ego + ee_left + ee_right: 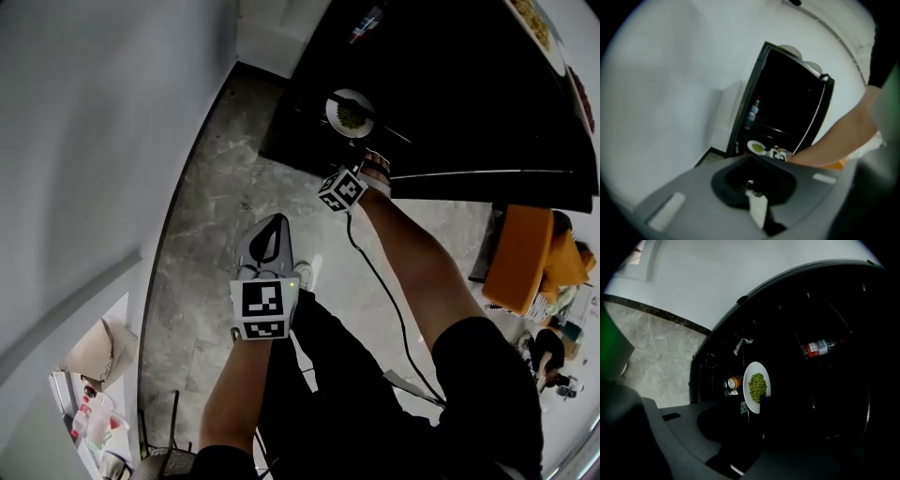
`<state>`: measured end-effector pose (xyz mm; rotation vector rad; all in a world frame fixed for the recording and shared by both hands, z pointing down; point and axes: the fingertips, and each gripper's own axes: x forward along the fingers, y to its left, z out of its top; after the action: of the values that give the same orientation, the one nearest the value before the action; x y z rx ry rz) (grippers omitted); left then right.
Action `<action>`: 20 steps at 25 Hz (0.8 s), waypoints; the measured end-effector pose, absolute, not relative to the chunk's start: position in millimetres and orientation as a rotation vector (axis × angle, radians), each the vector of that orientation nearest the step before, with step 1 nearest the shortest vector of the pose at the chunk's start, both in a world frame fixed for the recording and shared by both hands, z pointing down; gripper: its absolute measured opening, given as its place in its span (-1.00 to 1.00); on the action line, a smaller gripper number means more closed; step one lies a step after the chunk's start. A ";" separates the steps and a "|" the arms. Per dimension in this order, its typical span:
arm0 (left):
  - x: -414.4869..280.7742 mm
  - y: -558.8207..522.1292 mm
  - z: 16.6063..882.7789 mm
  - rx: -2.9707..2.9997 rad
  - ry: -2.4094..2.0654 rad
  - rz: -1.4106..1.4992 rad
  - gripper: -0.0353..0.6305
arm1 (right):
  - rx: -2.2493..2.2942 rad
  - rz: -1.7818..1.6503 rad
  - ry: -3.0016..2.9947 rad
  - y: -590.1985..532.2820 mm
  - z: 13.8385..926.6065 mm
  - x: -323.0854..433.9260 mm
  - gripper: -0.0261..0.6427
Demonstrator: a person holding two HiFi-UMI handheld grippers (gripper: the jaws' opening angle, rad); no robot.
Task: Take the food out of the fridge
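The task is at its first reach, and I judge that nothing has come out of the fridge [469, 141] in this stretch. Its door stands open and the inside is dark.

The food nearest to hand is a white plate [756, 367] carrying a heap of green food [758, 384]. It rests on a shelf inside the fridge. In the head view it lies at 12 o'clock from the right hand, just beyond it.

The right gripper [755, 405] is released, with its jaws spread and pointed into the fridge. In its own view the plate sits at 12 o'clock from the jaws. One dark jaw tip overlaps the plate's lower rim, but I cannot tell if it touches. No pad presses on the plate, so it isn't held.

The left gripper [755, 201] is clenched on nothing and hangs over the stone floor [234, 216], at 7 o'clock from the right one and well apart from the fridge.

An orange can [735, 382] lies at 9 o'clock from the plate. A red-labelled bottle [819, 348] lies at 2 o'clock, deeper in the dark.

Two dishes [532, 21] show at the head view's 1 o'clock, apparently on top of the fridge. Where they came from I cannot say.

Still to do: close on the plate's rim, keep it level, draw it out and set it down. Then come the can and bottle, if they count.
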<state>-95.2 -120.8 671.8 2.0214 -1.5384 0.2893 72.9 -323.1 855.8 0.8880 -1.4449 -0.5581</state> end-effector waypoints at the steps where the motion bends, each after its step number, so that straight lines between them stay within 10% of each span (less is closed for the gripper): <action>1: -95.7 -121.6 675.9 2.025 -1.538 0.288 -0.90 | 0.881 -0.577 -1.432 -328.7 863.2 73.2 -0.56; 20: -109.9 -116.0 712.3 1.992 -1.543 0.303 -0.90 | 0.875 -0.794 -1.285 -363.4 884.8 62.9 -0.89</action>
<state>-109.9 -116.0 712.3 1.9917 -1.5433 0.3034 62.9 -363.4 884.8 0.8751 -1.2850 -0.7937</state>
